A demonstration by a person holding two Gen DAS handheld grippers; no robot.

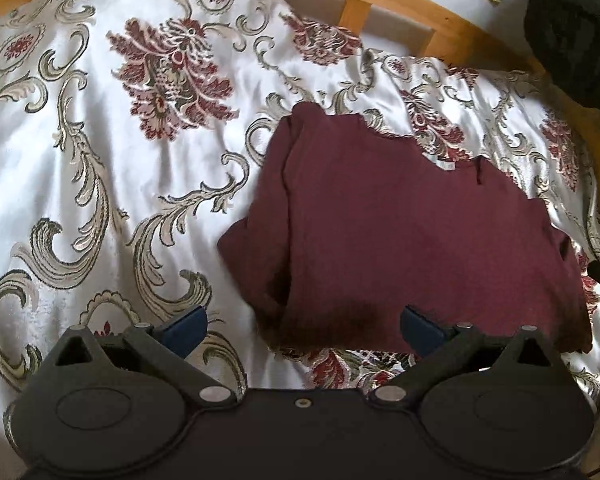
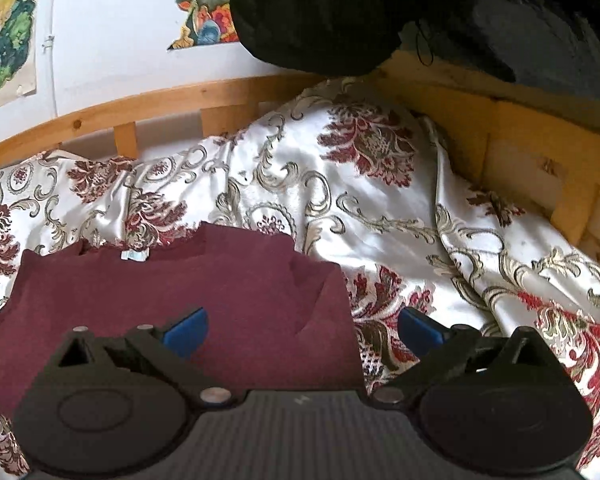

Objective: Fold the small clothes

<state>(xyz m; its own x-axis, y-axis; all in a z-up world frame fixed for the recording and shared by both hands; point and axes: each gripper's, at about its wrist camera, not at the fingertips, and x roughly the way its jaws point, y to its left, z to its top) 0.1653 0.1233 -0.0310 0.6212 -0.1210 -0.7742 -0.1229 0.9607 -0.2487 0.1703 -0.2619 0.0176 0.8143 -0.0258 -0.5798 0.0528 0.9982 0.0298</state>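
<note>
Both grippers, left (image 1: pixel 302 325) and right (image 2: pixel 302 325), gape empty over maroon shirt (image 1: pixel 400 248), collar pointing away.

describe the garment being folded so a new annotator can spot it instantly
Start from the wooden bed frame and the white satin bedspread with red-and-gold floral scrollwork that covers the bed. Lying flat on that bedspread is a maroon shirt, partly folded, with a small pale label at its neckline. It is the only plain, single-colour cloth there; everything around it is patterned.
</note>
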